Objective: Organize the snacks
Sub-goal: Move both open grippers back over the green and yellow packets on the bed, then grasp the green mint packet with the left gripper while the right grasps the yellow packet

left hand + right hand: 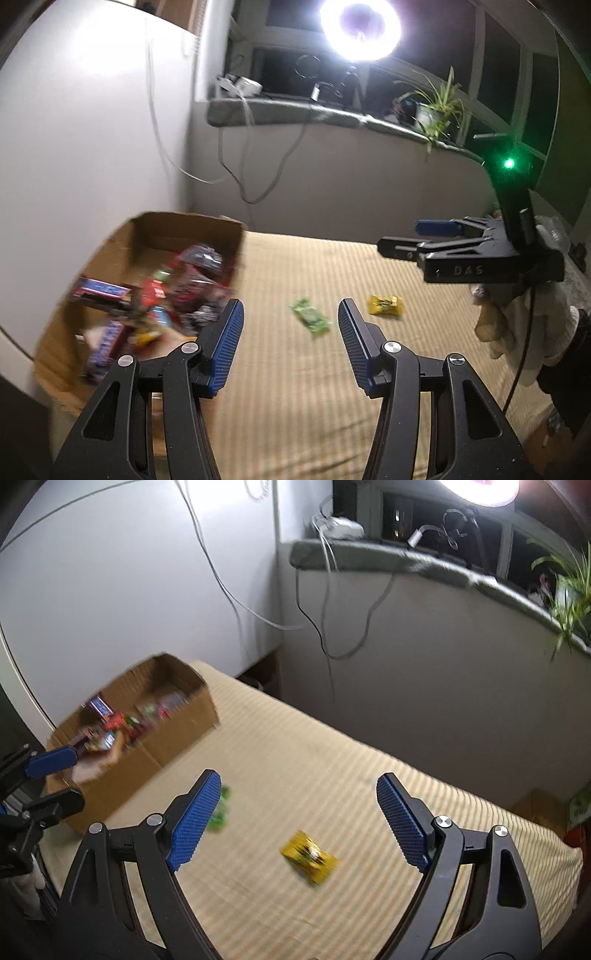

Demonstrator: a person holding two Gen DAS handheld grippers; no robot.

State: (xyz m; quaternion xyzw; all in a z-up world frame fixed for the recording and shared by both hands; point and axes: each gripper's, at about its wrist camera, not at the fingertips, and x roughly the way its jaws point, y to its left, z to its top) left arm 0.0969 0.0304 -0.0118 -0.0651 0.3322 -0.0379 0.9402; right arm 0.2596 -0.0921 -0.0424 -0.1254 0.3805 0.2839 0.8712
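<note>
Left gripper (291, 343): jaws spread, nothing between them. Right gripper (298, 825): jaws spread wide, likewise empty.

Two snacks lie loose on the striped bed cover (295, 406). In the left wrist view, the green packet (310, 317) sits just beyond the jaw gap at 12 o'clock, and the yellow packet (385, 306) lies near it at 1 o'clock. In the right wrist view, the yellow packet (309, 855) lies centred in the jaw gap, while the green packet (221, 810) is partly hidden behind the left pad at 10 o'clock.

Handling, judged: both packets appear to be small foil or film wrappers, light, soft and likely slippery. Take hold across the short width at mid-body, with the pads pressed down onto the cover so the wrapper does not skate away. Avoid hard closure; the contents may crush.

Farther off, at 10 o'clock, the cardboard box (155, 236) stands open on the cover and holds assorted wrapped snacks (192, 280).

View differences: the left wrist view looks down into the box and shows the right gripper side-on at 3 o'clock. The right wrist view shows the box's outer wall (177, 738) and the left gripper at the 9 o'clock edge. Motion blur prevents reading of labels.
</note>
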